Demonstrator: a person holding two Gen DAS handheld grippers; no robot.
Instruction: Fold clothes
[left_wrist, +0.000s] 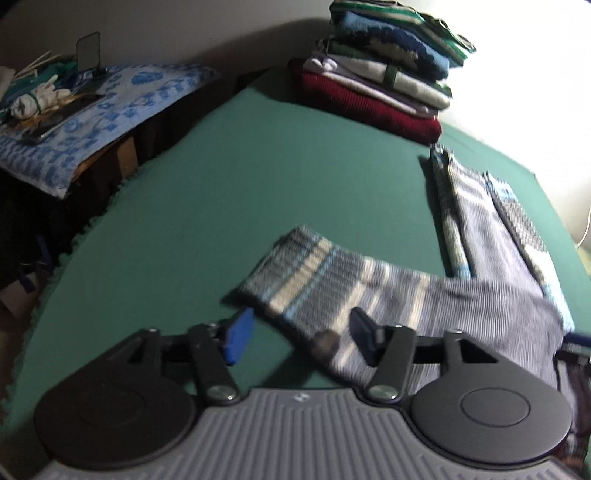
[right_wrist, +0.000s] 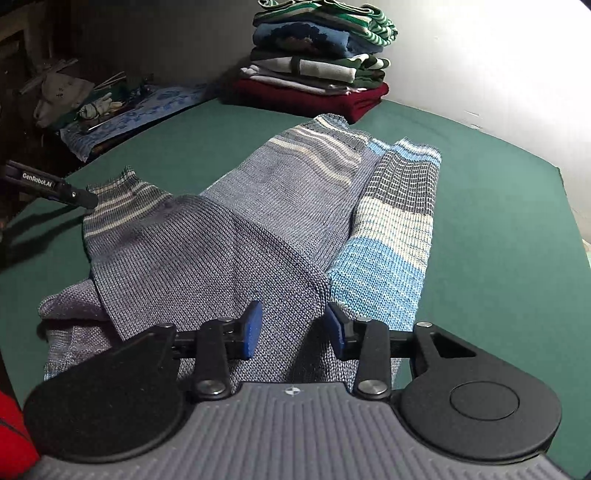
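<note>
A grey-blue striped knit sweater (right_wrist: 258, 221) lies flat on the green table (right_wrist: 498, 229). One sleeve (left_wrist: 325, 288) lies across toward the left, its striped cuff on the cloth. My left gripper (left_wrist: 301, 338) is open, its jaws wide apart just above that sleeve, holding nothing. It shows at the left edge of the right wrist view (right_wrist: 74, 194), beside the sleeve cuff. My right gripper (right_wrist: 293, 330) is open over the sweater's near edge, with knit fabric between the blue pads (right_wrist: 253, 328) but not pinched.
A stack of folded clothes (right_wrist: 317, 62) stands at the table's far side, also in the left wrist view (left_wrist: 388, 74). A blue patterned towel (left_wrist: 103, 110) with clutter on it covers a lower stand to the left. A white wall rises behind.
</note>
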